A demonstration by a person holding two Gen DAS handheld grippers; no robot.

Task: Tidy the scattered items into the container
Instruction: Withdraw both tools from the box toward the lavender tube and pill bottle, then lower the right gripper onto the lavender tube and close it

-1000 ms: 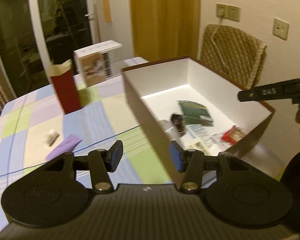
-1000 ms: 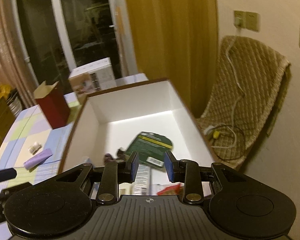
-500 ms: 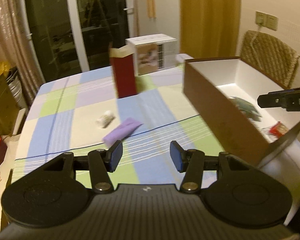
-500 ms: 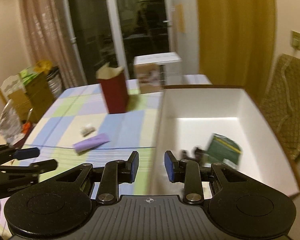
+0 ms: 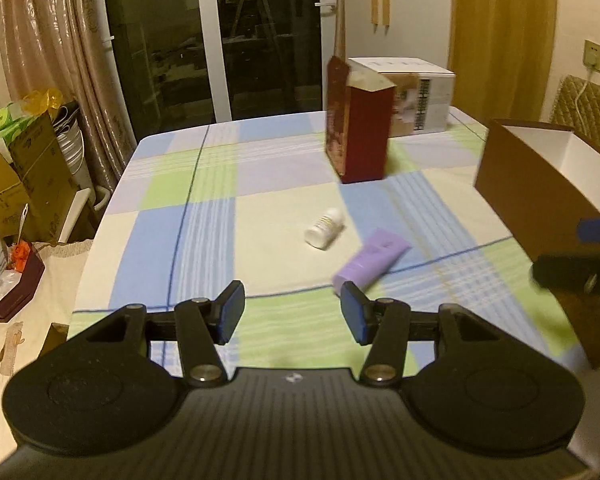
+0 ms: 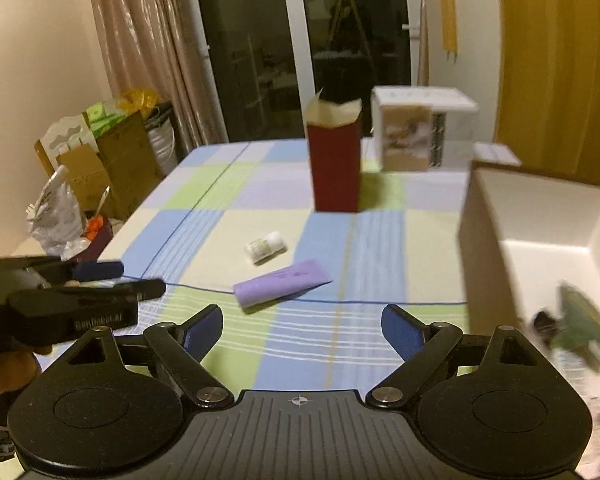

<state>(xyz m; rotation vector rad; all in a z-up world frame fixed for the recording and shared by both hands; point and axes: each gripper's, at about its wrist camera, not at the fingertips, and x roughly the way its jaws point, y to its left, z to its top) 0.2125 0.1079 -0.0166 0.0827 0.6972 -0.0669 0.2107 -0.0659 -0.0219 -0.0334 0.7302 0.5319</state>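
A purple tube (image 5: 370, 262) (image 6: 282, 283) and a small white bottle (image 5: 325, 228) (image 6: 266, 247) lie on the checked tablecloth. The brown box with a white inside (image 5: 540, 184) (image 6: 540, 216) stands at the right and holds a green packet (image 6: 580, 320) and other small items. My left gripper (image 5: 292, 312) is open and empty, just short of the tube; it also shows at the left of the right wrist view (image 6: 100, 280). My right gripper (image 6: 302, 328) is open wide and empty, with the tube just beyond it.
A tall red carton (image 5: 360, 132) (image 6: 334, 160) and a white printed box (image 5: 416, 96) (image 6: 420, 128) stand at the far side of the table. Cardboard boxes and bags (image 5: 16, 168) (image 6: 100, 152) are stacked on the floor to the left. A wicker chair (image 5: 588, 108) is behind the box.
Both grippers have swung left, away from the box interior, and now face the tube and bottle on the table. The right gripper's jaws have opened wider.
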